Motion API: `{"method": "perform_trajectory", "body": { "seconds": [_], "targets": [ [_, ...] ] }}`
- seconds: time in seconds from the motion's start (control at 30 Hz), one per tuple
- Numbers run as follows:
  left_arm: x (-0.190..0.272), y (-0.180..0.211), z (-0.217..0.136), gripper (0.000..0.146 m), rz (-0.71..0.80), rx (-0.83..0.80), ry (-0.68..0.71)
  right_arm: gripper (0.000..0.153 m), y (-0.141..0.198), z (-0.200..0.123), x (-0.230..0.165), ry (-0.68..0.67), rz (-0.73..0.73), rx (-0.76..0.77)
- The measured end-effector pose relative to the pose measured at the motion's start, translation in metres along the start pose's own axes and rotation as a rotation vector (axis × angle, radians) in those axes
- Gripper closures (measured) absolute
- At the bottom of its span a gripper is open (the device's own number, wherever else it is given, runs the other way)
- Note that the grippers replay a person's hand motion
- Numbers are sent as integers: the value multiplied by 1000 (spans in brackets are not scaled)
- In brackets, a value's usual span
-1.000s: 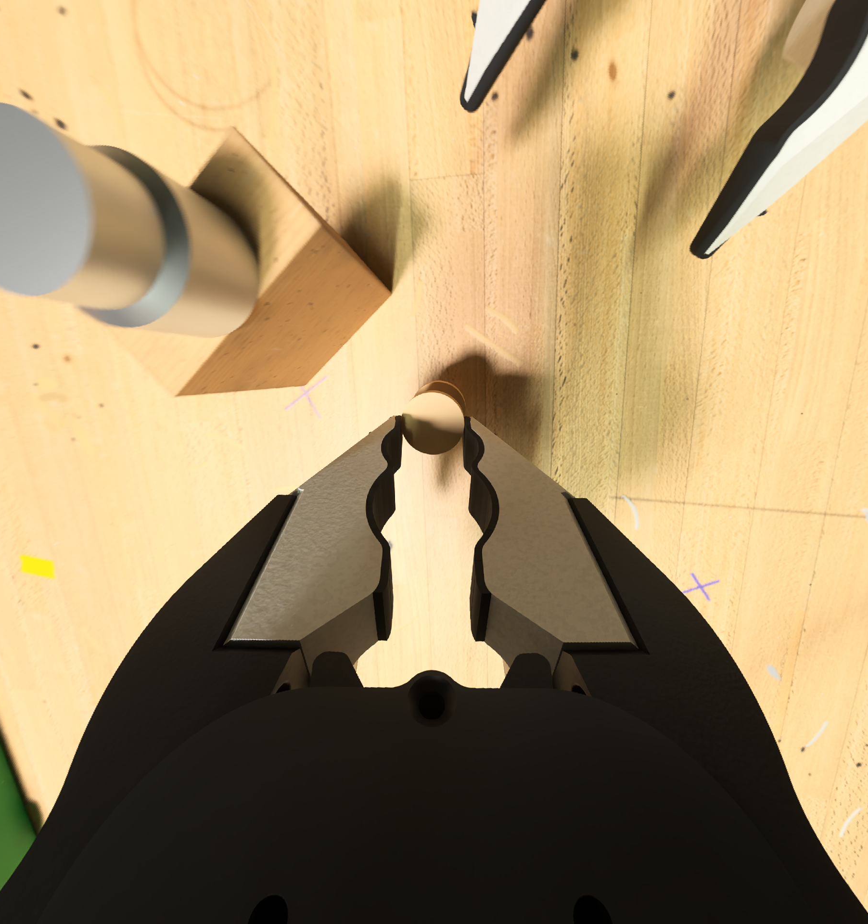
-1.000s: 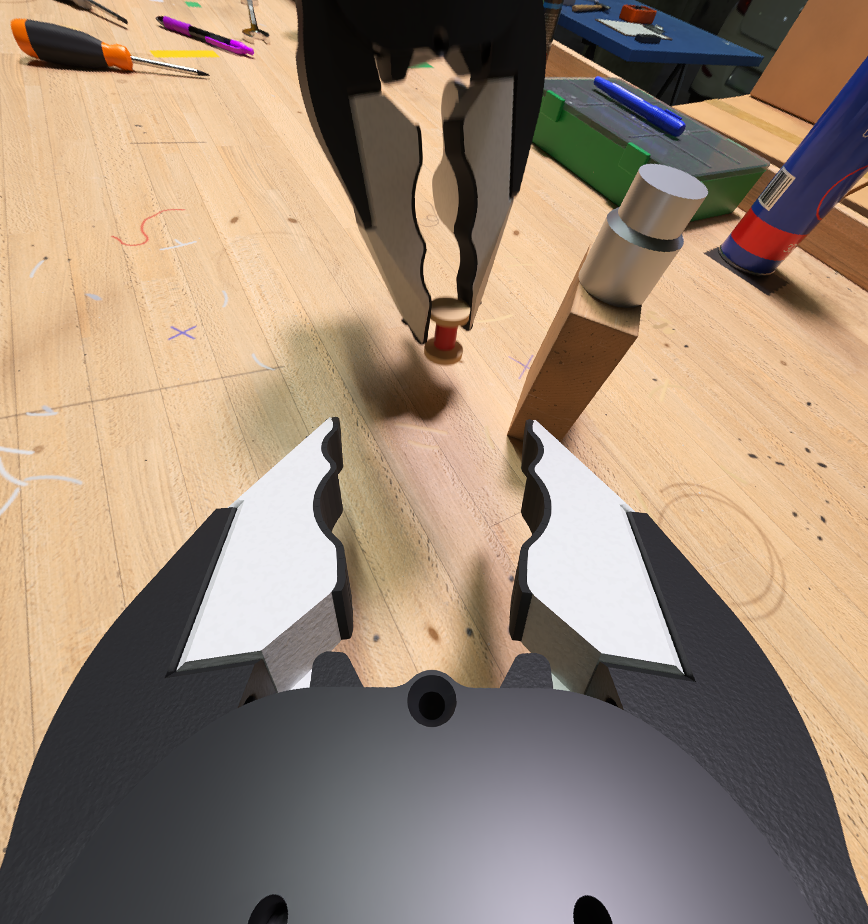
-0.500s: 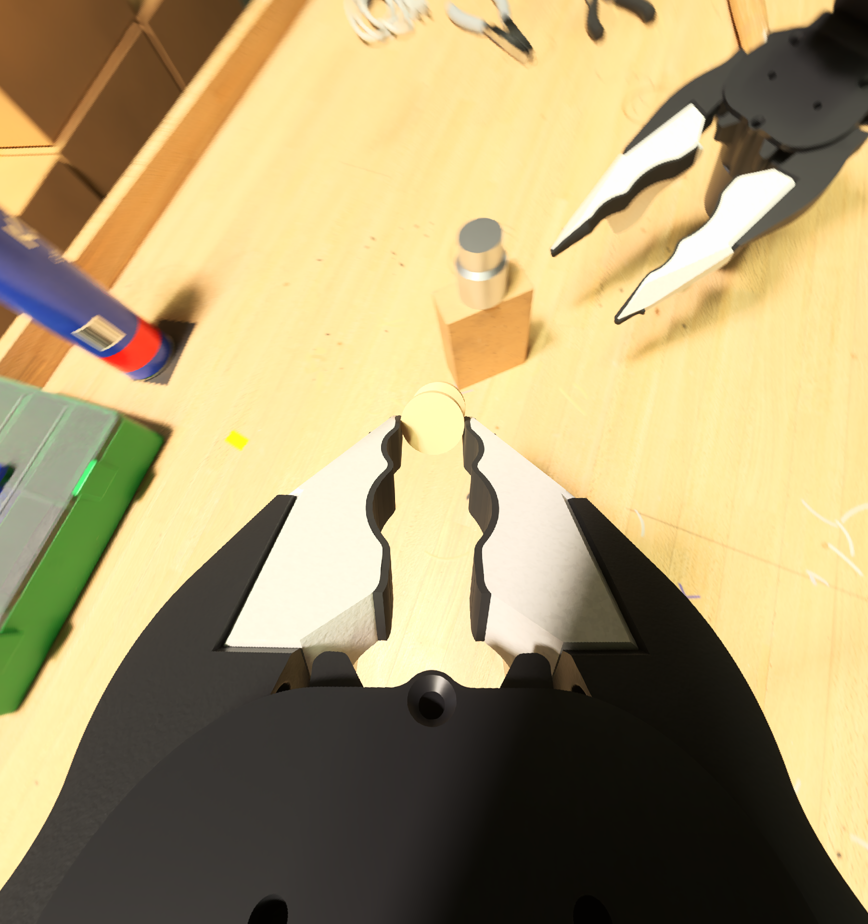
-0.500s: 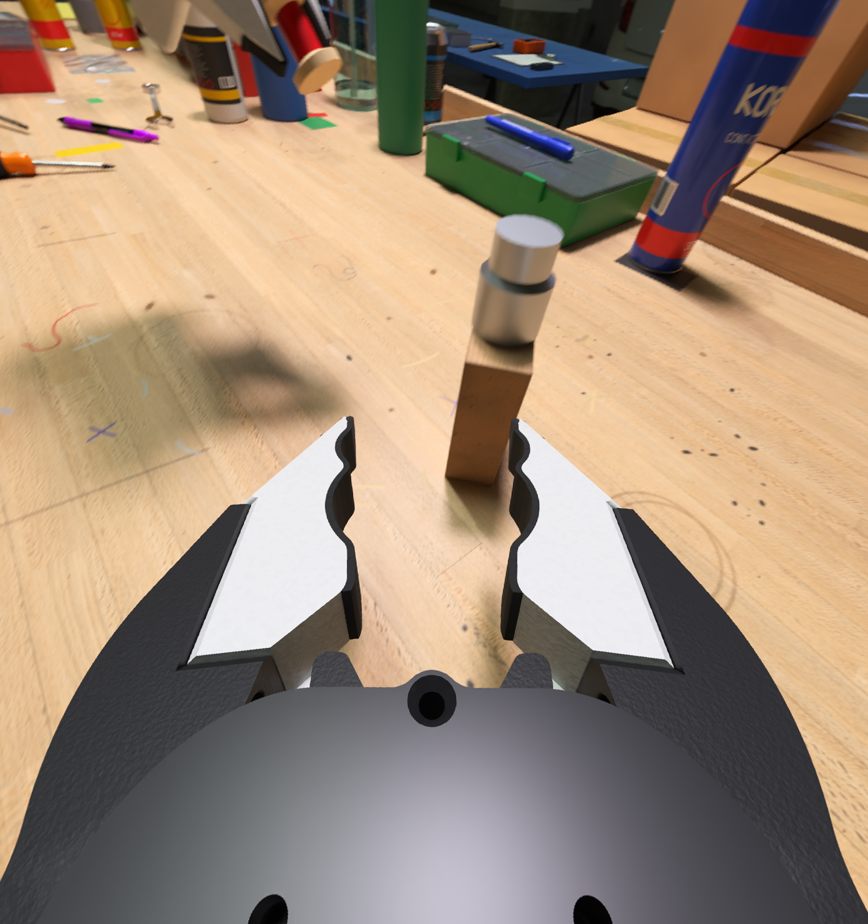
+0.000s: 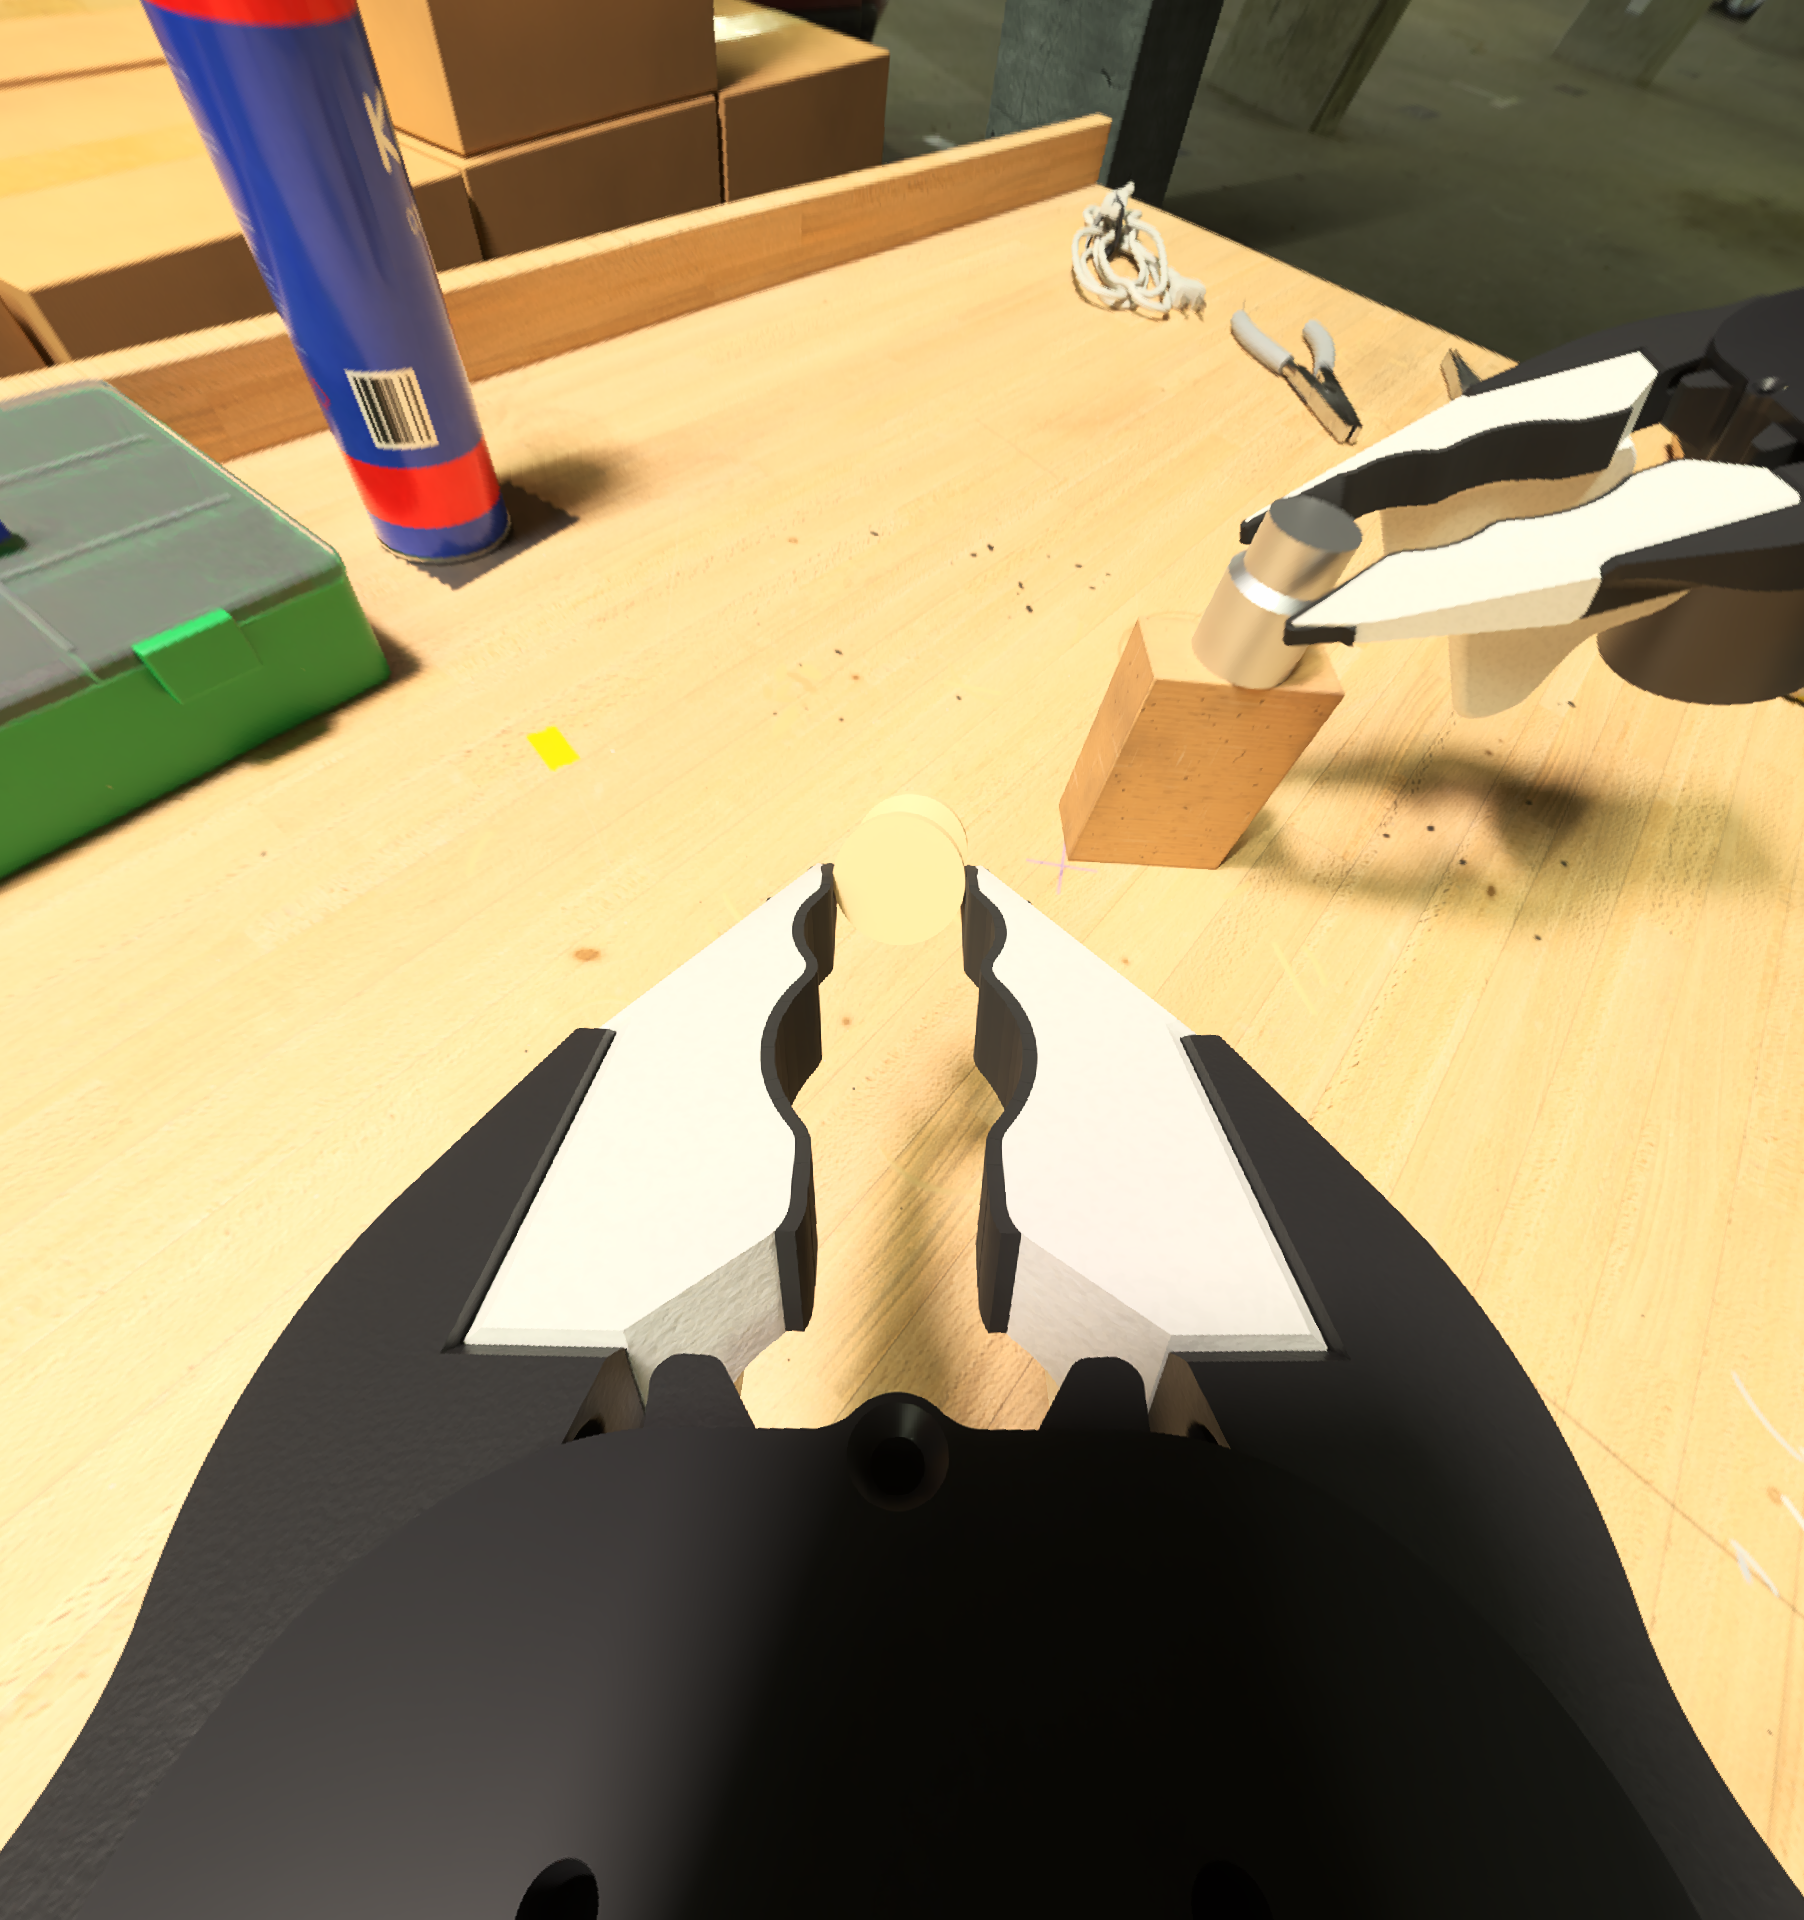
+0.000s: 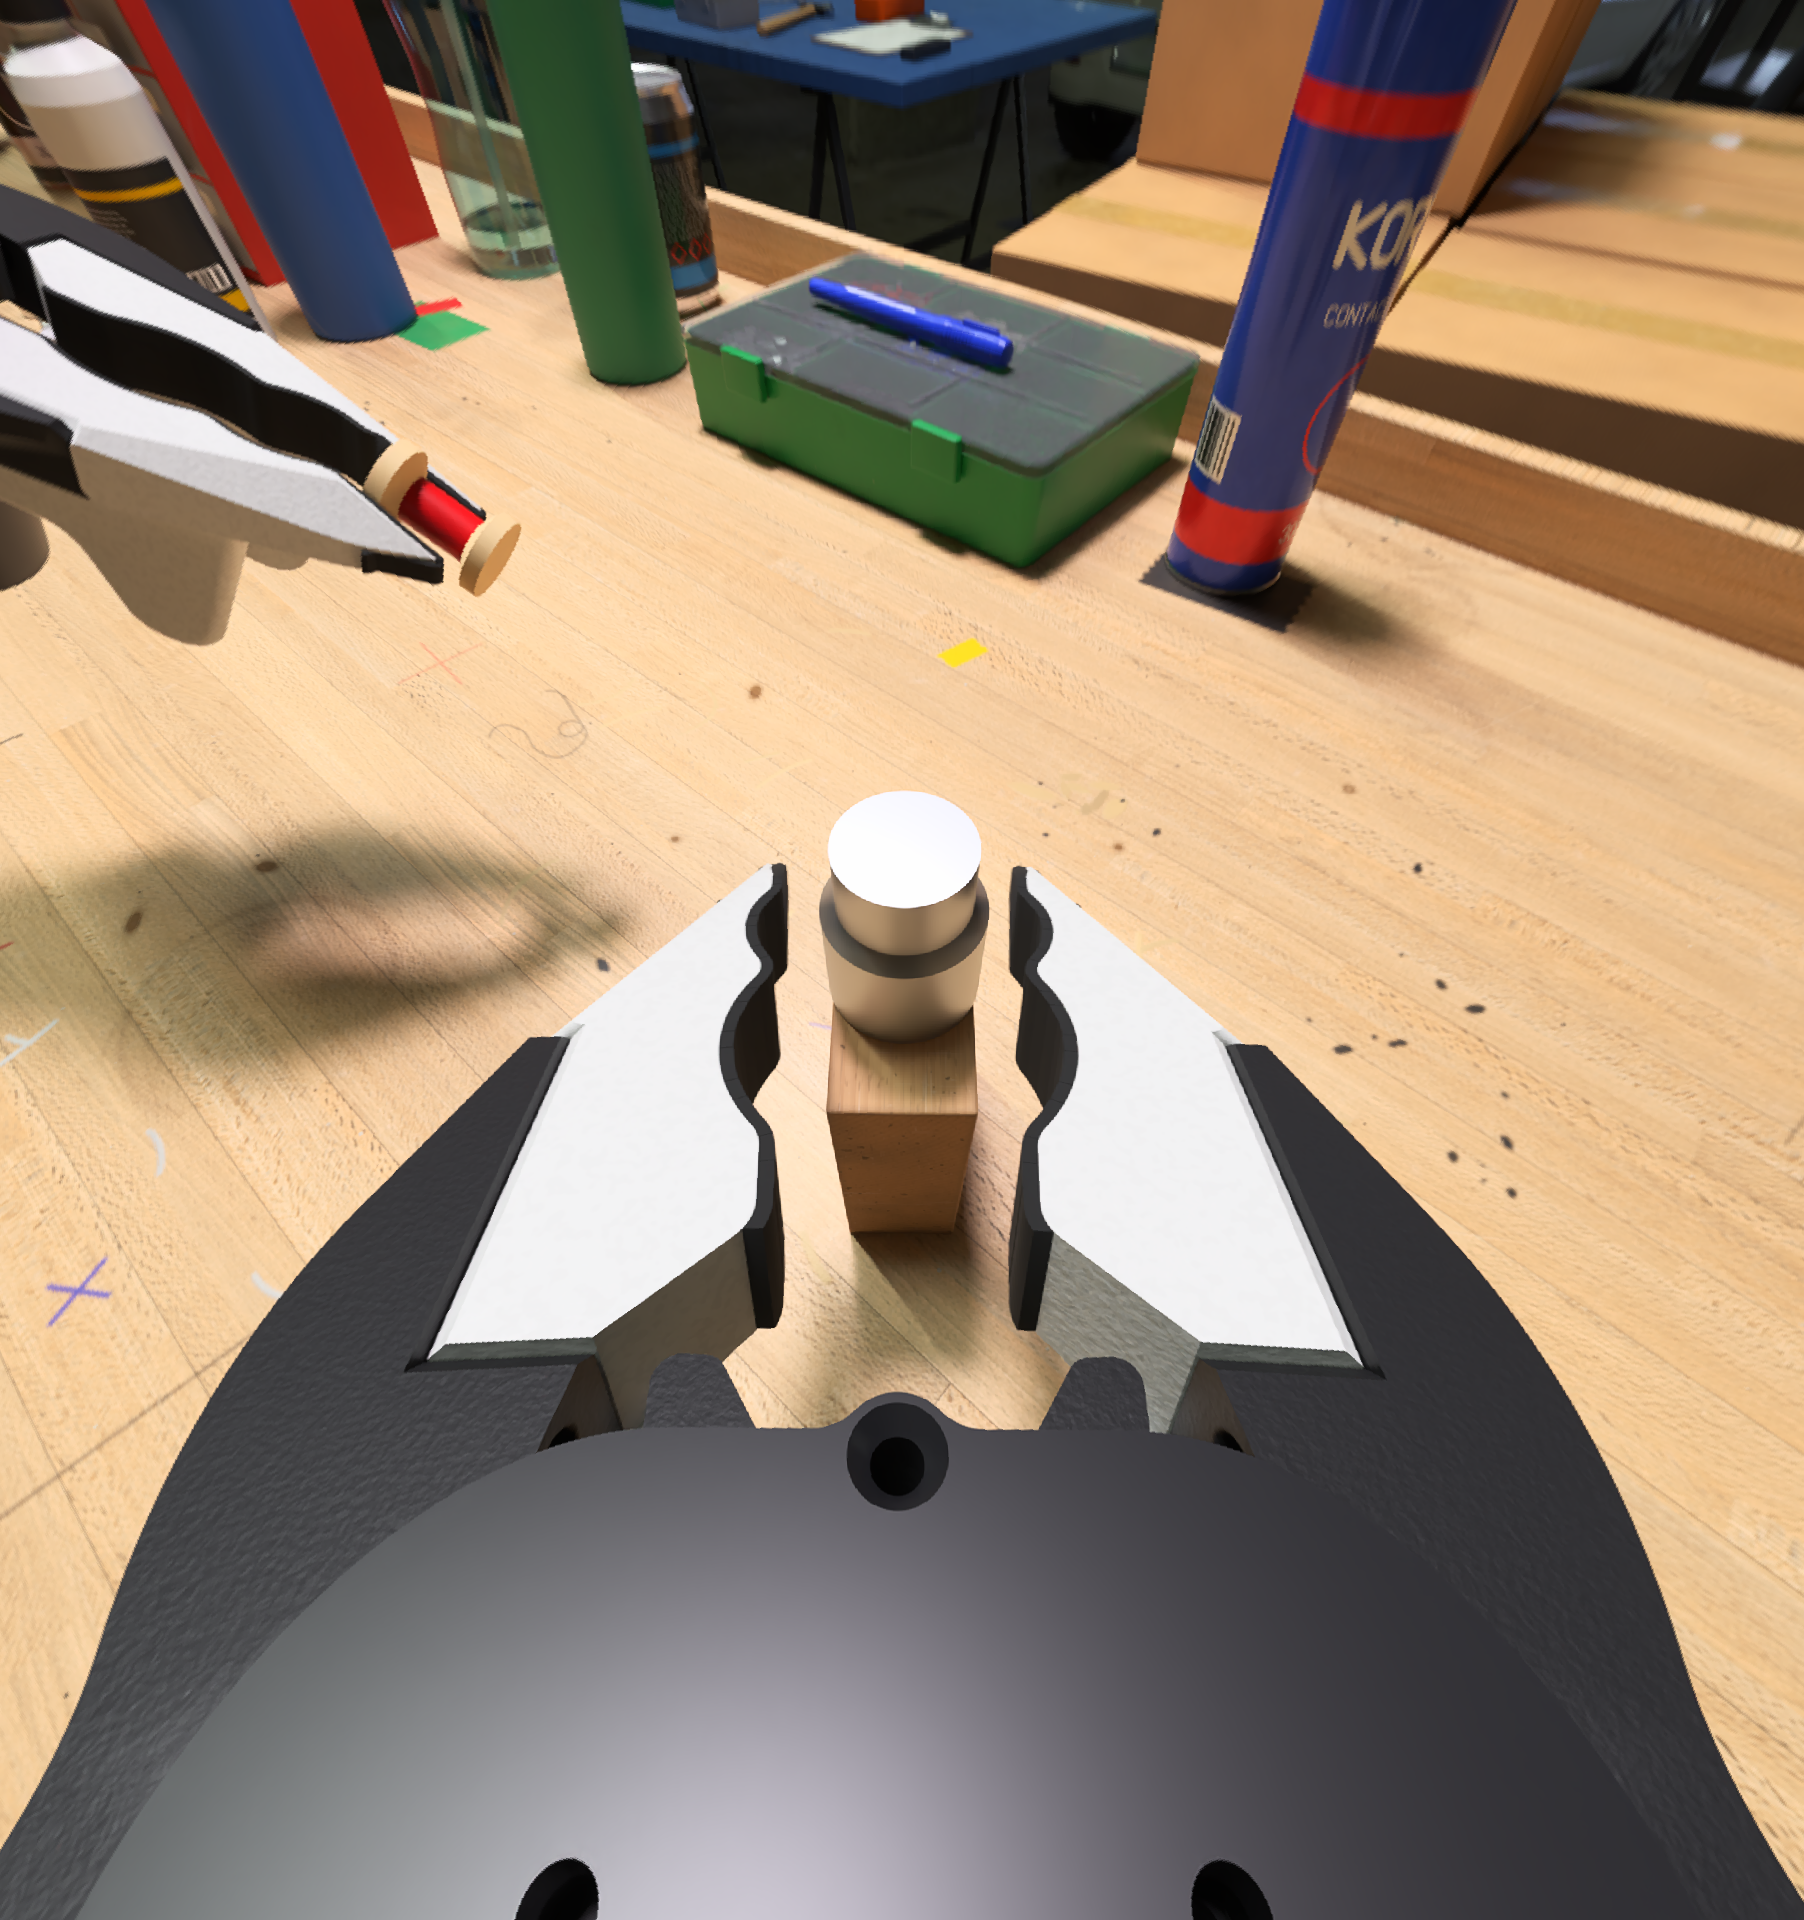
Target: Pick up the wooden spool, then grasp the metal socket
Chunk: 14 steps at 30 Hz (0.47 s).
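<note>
My left gripper [image 5: 898, 883] is shut on the wooden spool [image 5: 896, 883], held in the air above the bench; the right wrist view shows the spool's red middle and wooden ends [image 6: 446, 516] at that gripper's tips [image 6: 399, 520]. The metal socket [image 6: 903, 914] stands upright on a wooden block [image 6: 900, 1132]. My right gripper [image 6: 898, 883] is open with its fingers on either side of the socket, not touching it. The left wrist view shows the right gripper [image 5: 1282, 571] around the socket [image 5: 1267, 592] on the block [image 5: 1184, 758].
A green parts case [image 6: 939, 416] with a blue pen [image 6: 908, 322] lies beyond the socket. A blue and red can [image 6: 1293, 343] stands at the right by a raised wooden ledge [image 6: 1563, 447]. Tall cans and a green tube [image 6: 586, 187] stand behind. Pliers [image 5: 1293, 369] and cord [image 5: 1126, 255] lie near the bench edge.
My left gripper has lifted the spool off the bench and swung away to the side. My right gripper has moved forward to the block, and its open fingers now straddle the socket.
</note>
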<state>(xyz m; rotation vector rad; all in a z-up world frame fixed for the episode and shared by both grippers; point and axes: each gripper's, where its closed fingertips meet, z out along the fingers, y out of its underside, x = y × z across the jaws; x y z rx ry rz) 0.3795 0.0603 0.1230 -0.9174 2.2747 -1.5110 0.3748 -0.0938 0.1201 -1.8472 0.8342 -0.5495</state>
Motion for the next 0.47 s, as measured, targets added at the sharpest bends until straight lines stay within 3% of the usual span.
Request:
{"method": "perform_trajectory", "body": {
  "seconds": [0.07, 0.2, 0.47],
  "targets": [
    [0, 5, 6, 122, 1, -16, 2, 119, 2, 5, 0, -3, 23, -23],
    [4, 8, 9, 122, 16, 3, 12, 119, 3, 4, -1, -4, 30, -10],
    [36, 18, -8, 122, 110, 45, 97, 119, 14, -22, -31, -74, -110, 9]
  ]
}}
